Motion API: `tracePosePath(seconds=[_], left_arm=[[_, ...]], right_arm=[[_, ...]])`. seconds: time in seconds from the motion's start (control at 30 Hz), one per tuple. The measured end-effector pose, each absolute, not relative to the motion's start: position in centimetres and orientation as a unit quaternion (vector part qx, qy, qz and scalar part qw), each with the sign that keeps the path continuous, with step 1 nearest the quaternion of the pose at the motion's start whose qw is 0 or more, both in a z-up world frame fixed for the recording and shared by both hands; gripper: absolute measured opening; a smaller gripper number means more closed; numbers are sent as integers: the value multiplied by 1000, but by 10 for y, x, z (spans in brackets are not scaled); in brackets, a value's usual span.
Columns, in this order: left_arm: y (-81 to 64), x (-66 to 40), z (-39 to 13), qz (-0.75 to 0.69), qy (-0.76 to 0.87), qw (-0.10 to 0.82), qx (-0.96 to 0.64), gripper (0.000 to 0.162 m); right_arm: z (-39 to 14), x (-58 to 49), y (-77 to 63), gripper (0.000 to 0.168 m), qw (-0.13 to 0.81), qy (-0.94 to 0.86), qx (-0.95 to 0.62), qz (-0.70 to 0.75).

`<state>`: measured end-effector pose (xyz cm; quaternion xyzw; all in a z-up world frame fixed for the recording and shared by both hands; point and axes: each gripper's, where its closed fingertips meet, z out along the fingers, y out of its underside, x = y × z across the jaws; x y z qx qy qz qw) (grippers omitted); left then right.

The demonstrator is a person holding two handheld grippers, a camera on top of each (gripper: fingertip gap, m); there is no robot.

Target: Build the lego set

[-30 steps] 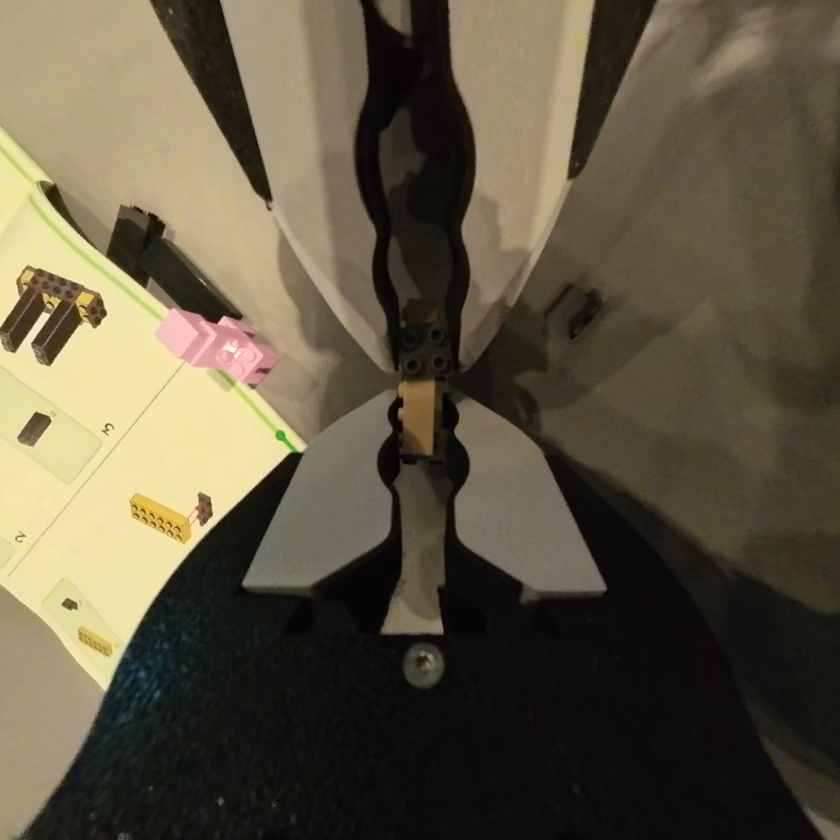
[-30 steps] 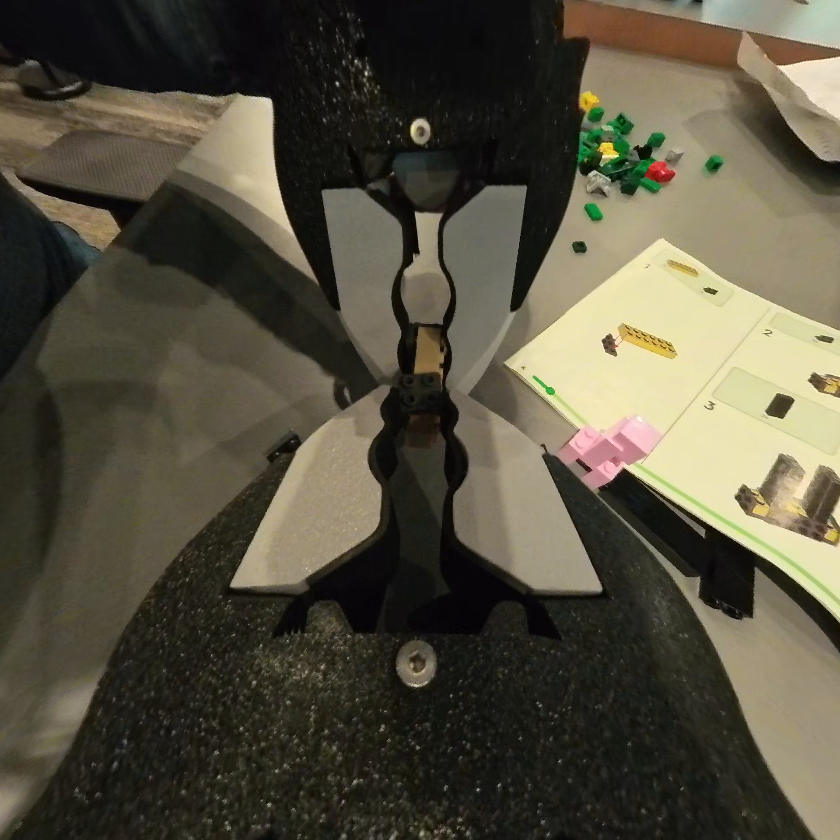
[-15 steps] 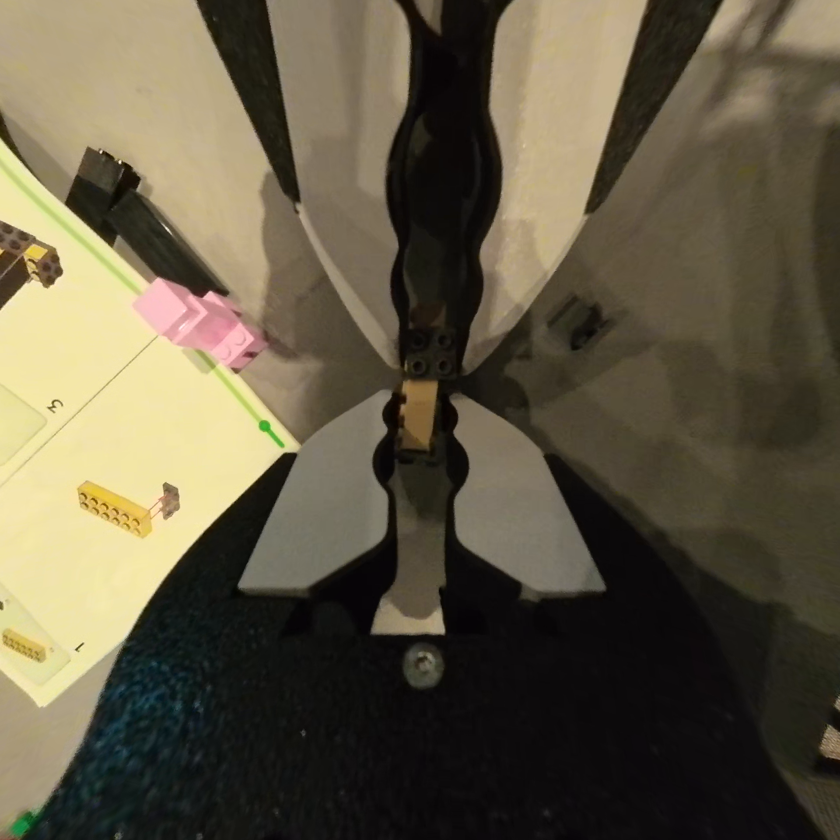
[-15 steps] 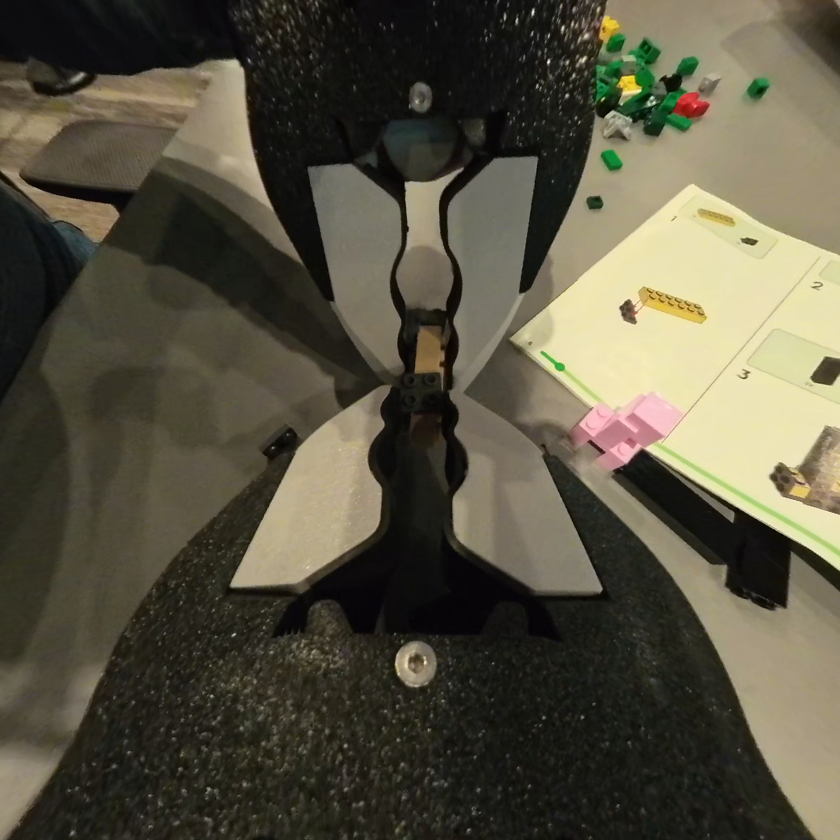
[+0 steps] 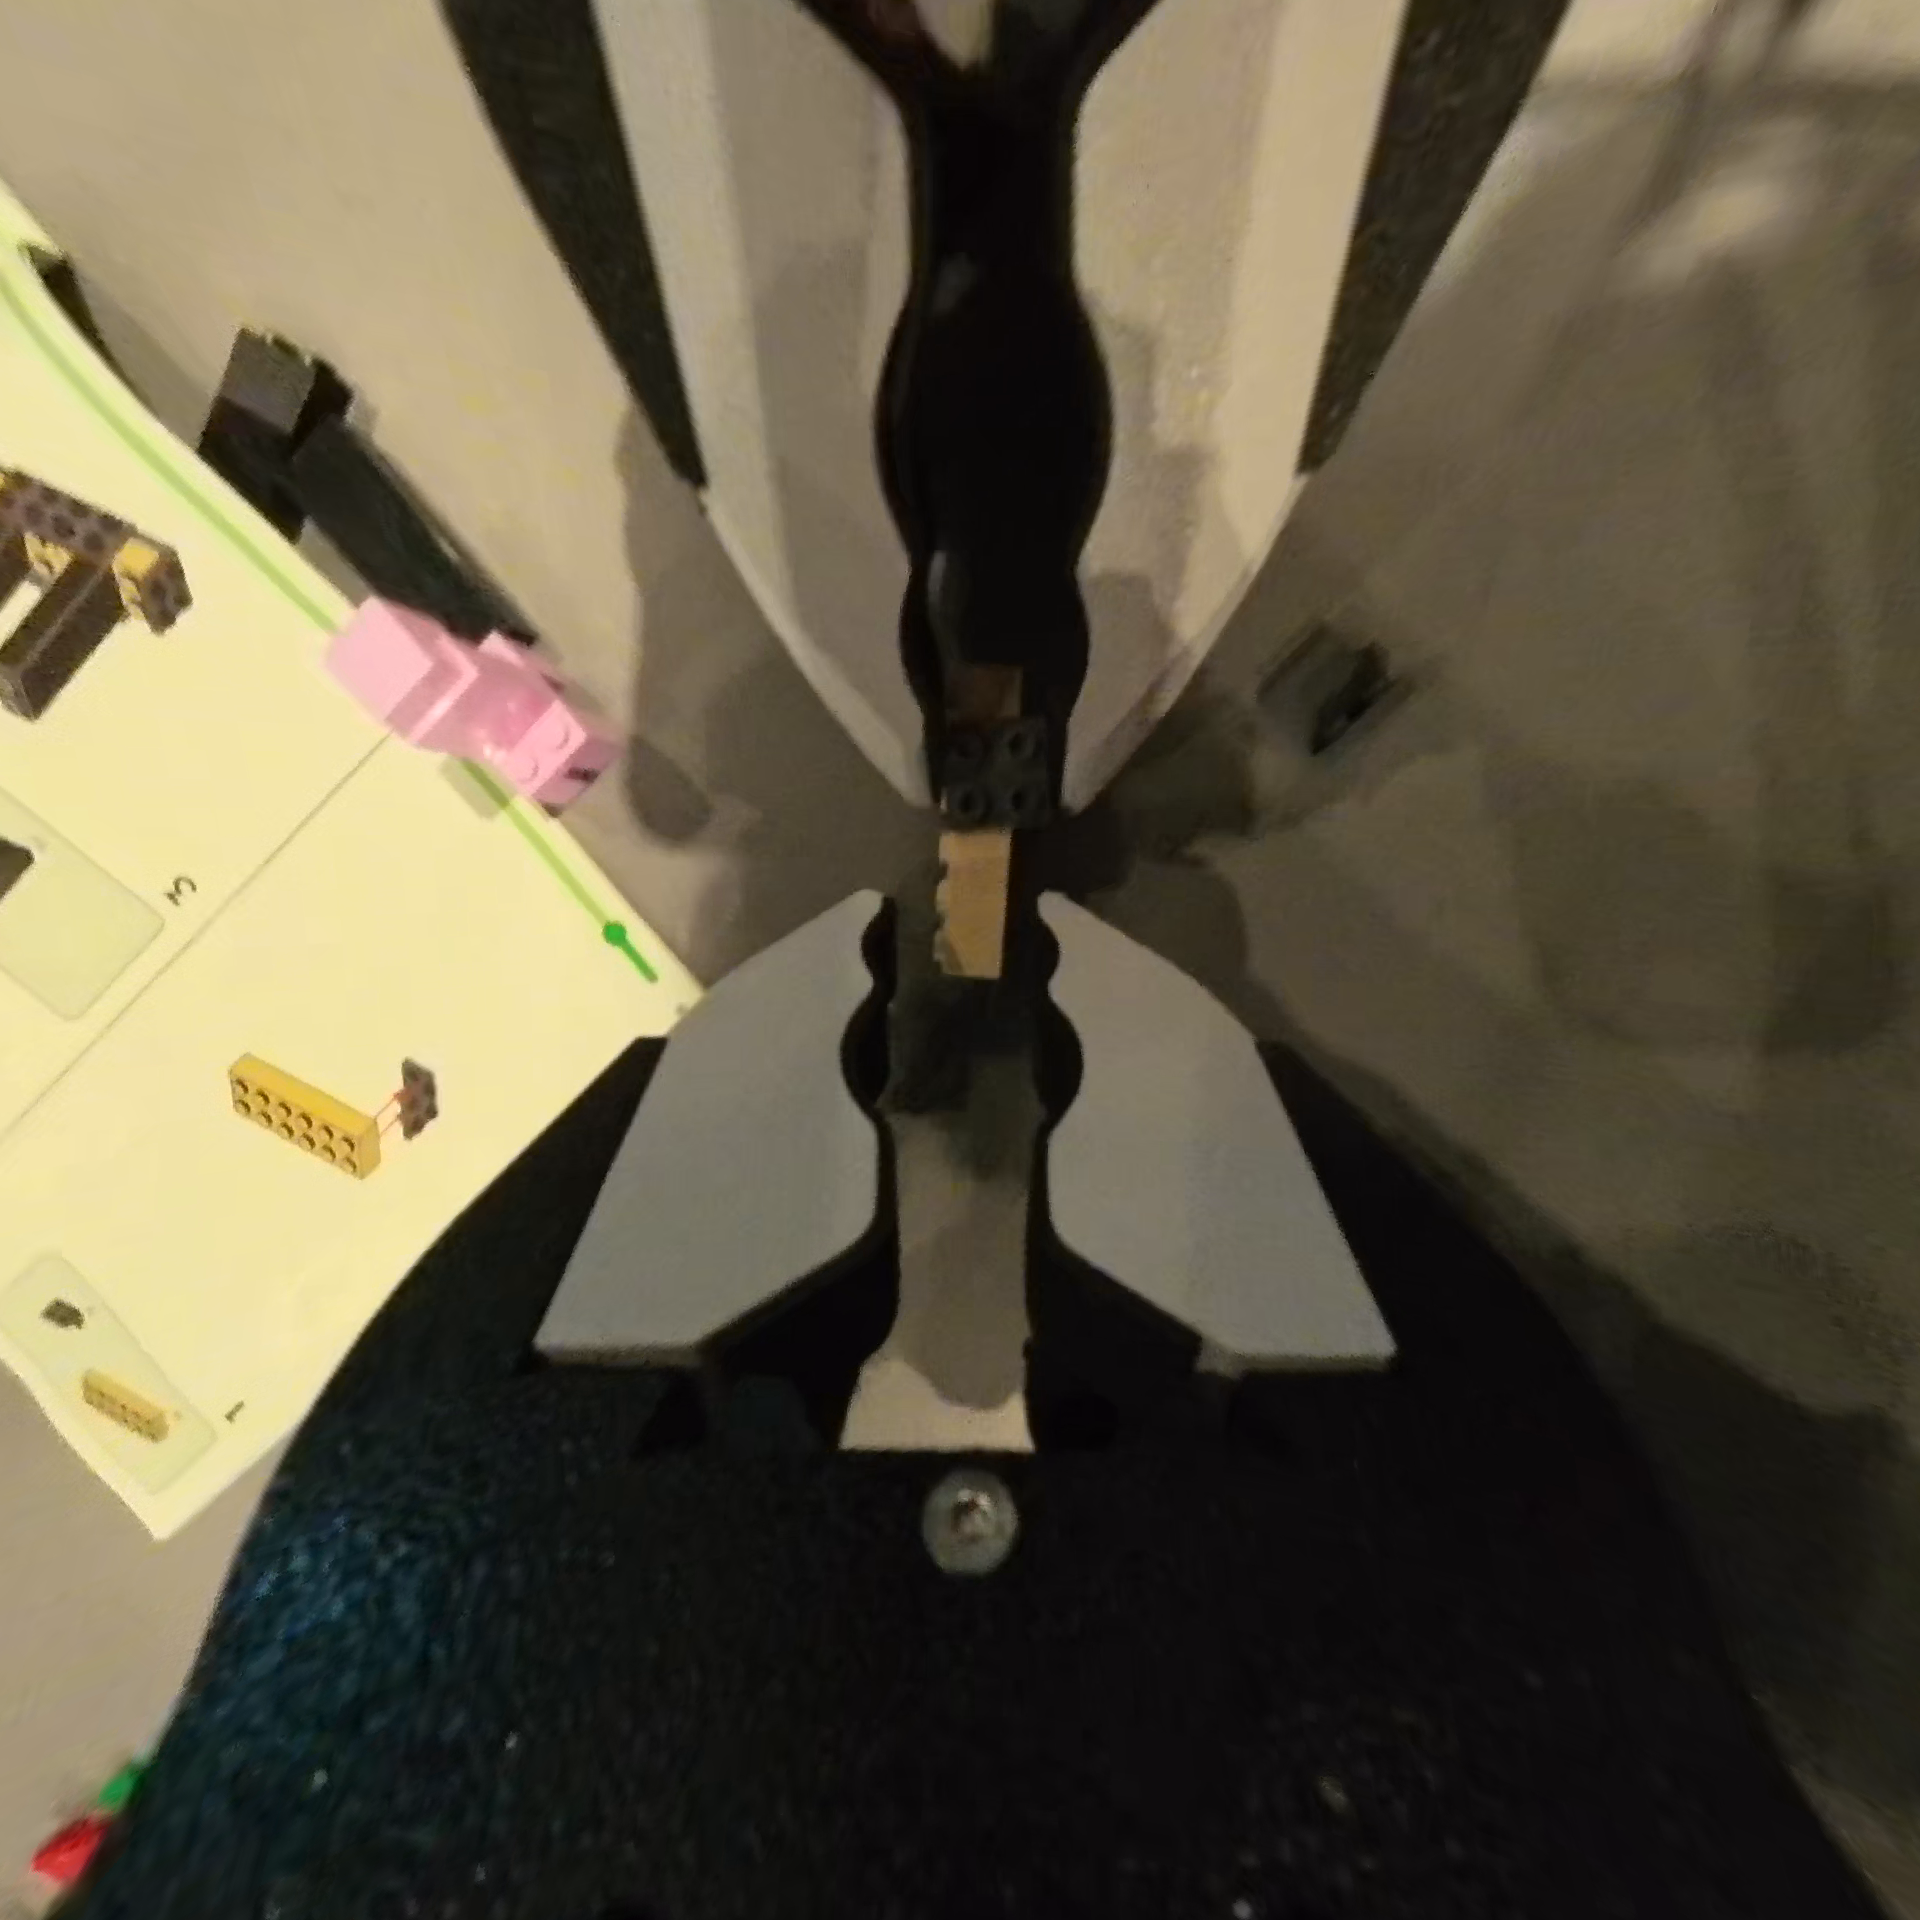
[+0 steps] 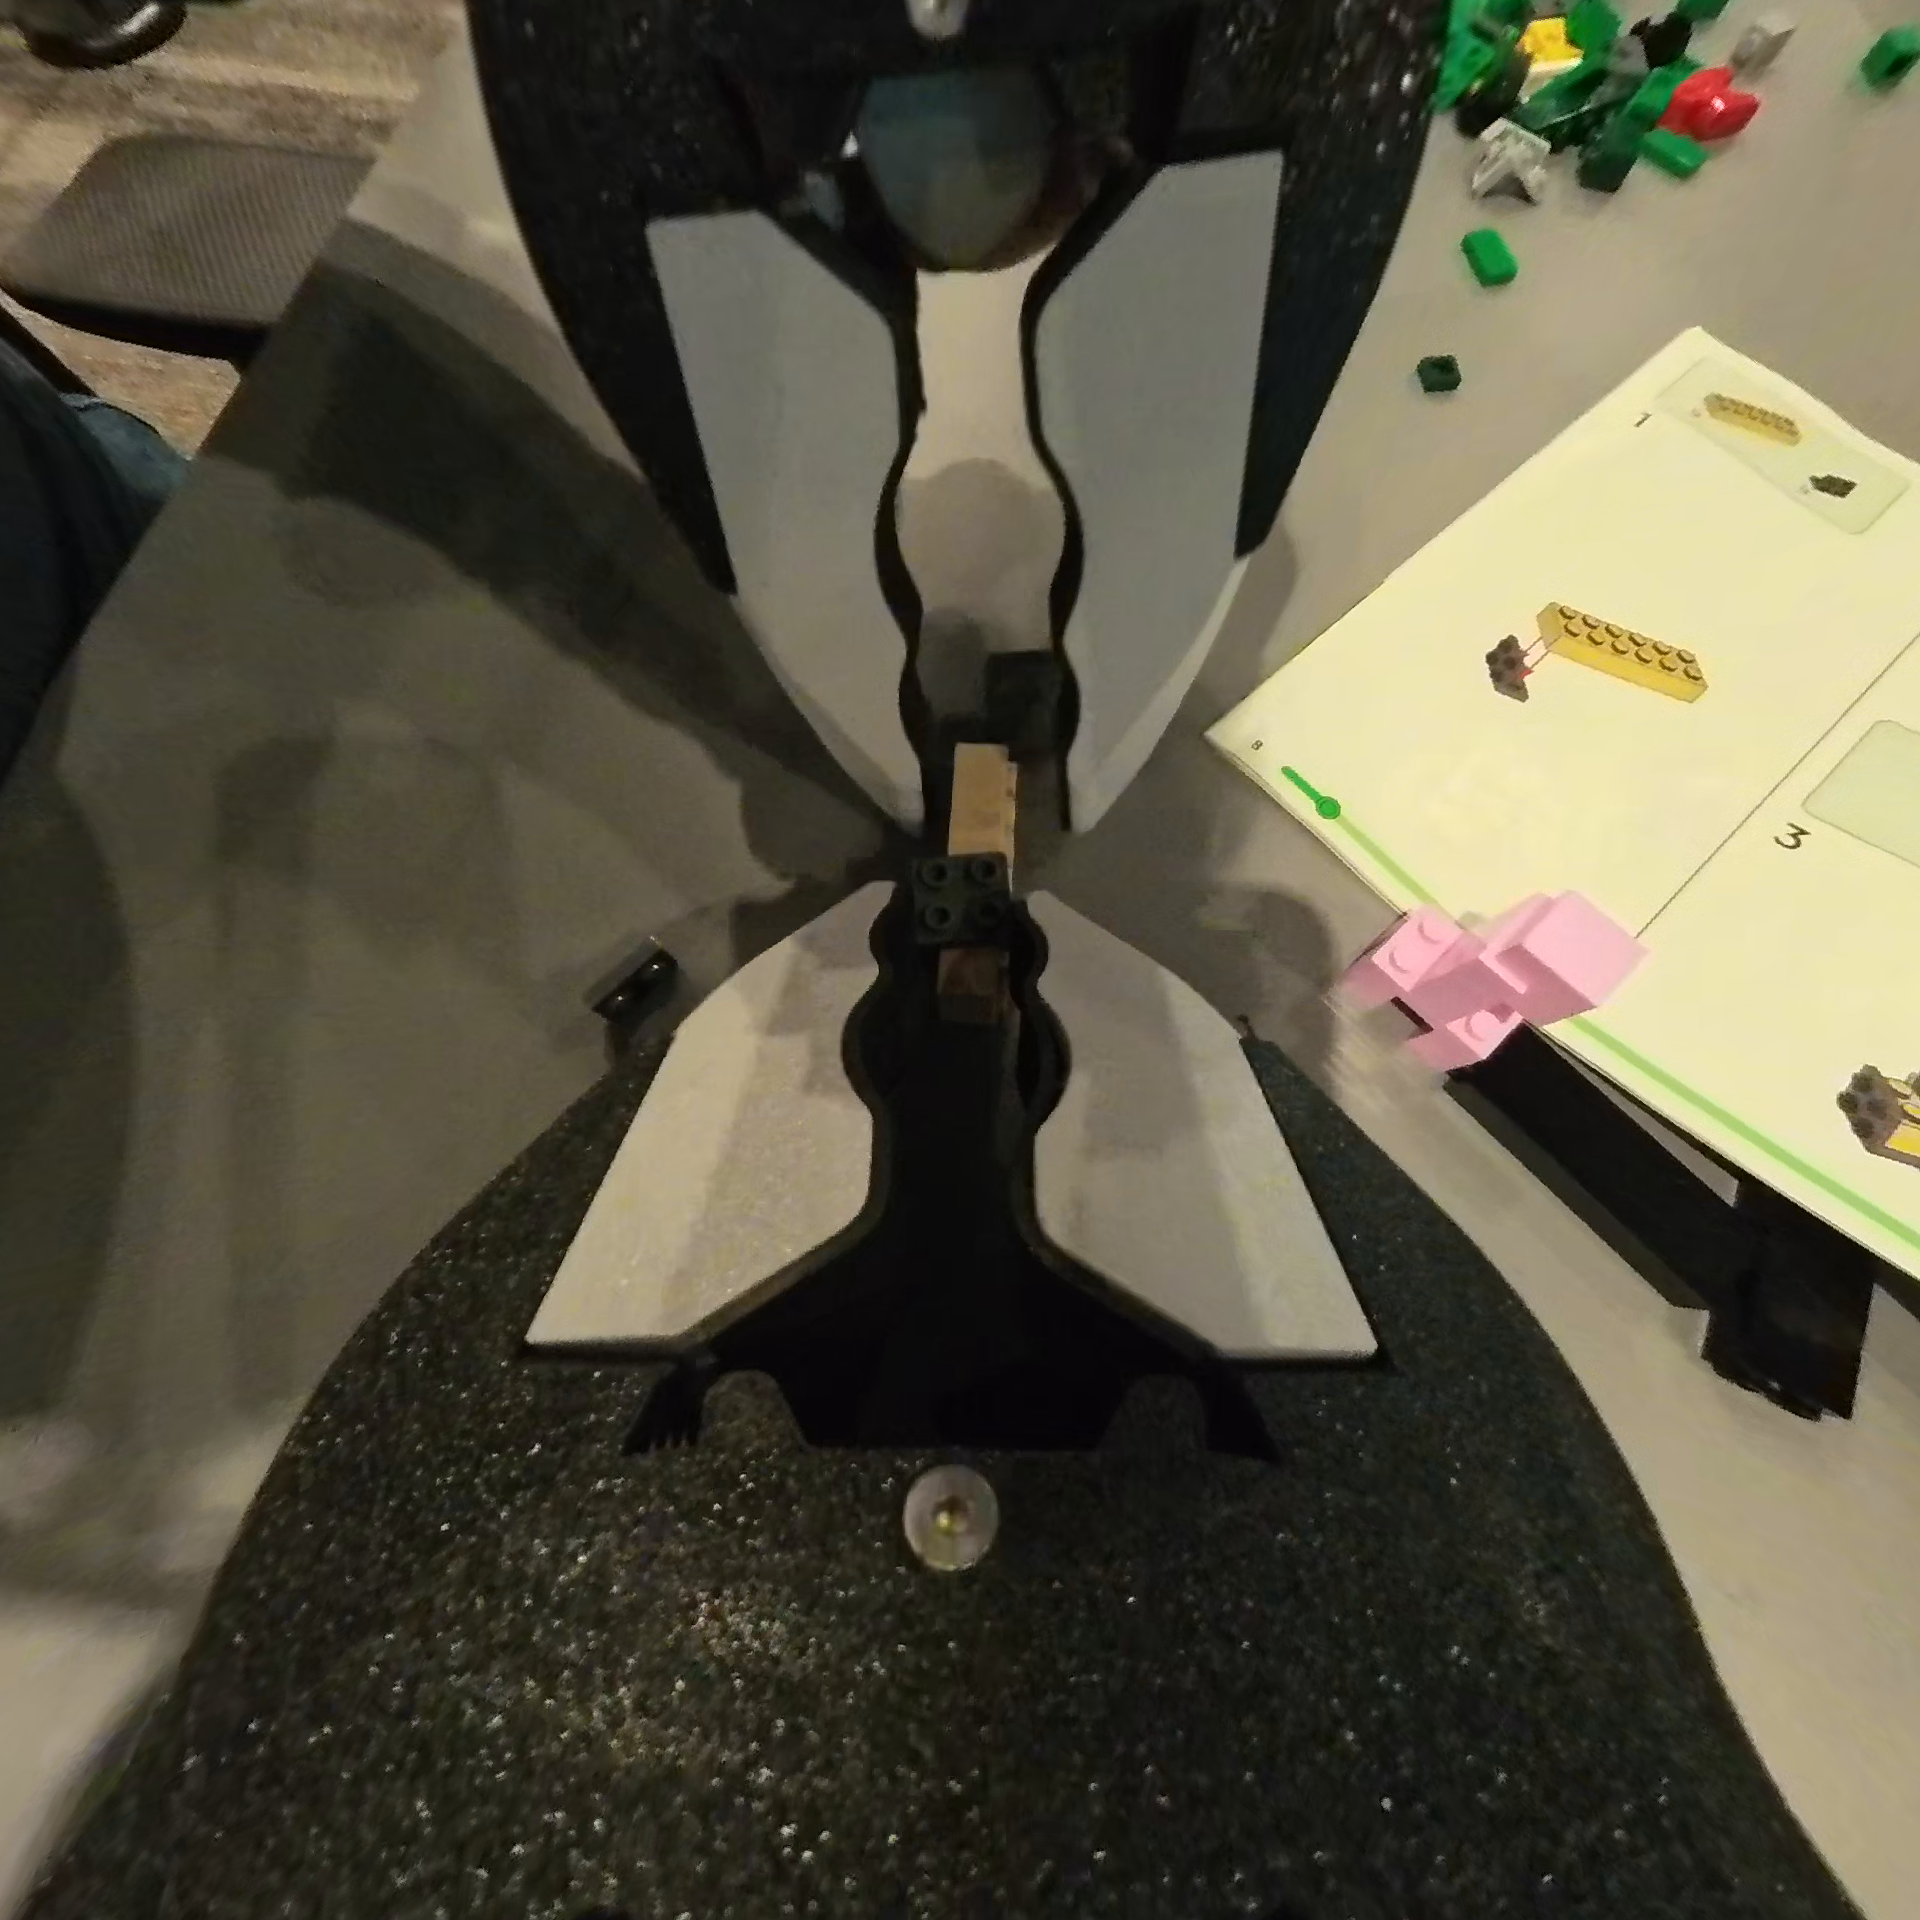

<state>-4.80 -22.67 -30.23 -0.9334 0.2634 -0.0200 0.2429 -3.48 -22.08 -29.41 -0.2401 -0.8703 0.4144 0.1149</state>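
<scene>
Left gripper (image 5: 971,914) clenched on tan brick (image 5: 975,902); right gripper (image 6: 961,914) clenched on black brick (image 6: 961,900), tip to tip, bricks touching. Join partly hidden by fingers. Pink piece (image 6: 1486,971) right of right gripper, blurred.

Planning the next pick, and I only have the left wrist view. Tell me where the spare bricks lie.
Observer: A loose pile of mostly green bricks, with a red one in it, lies on the table beyond the booklet.
Operator: Report any strays near it.
Observer: Two lie apart from it: a green brick and, nearer the booklet, a darker green piece.
Operator: Check the far side of the left gripper.
Observer: Up-left of the left gripper in the right wrist view, the table ends, and floor shows past its edge.
</scene>
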Motion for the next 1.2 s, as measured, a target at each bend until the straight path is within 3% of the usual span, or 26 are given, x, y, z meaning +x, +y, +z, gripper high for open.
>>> tracePosePath(seconds=[0.37,0.5,1.2], left_arm=[[-221,-44,-303,-18,262,247,-933,11],[-222,-44,-303,-28,255,248,-934,11],[-222,-43,-303,-47,246,254,-934,11]], right_arm=[[-294,-37,-218,18,151,-868,-246,404],[-292,-40,-215,29,184,-865,-243,399],[-293,-38,-218,17,118,-860,-268,417]])
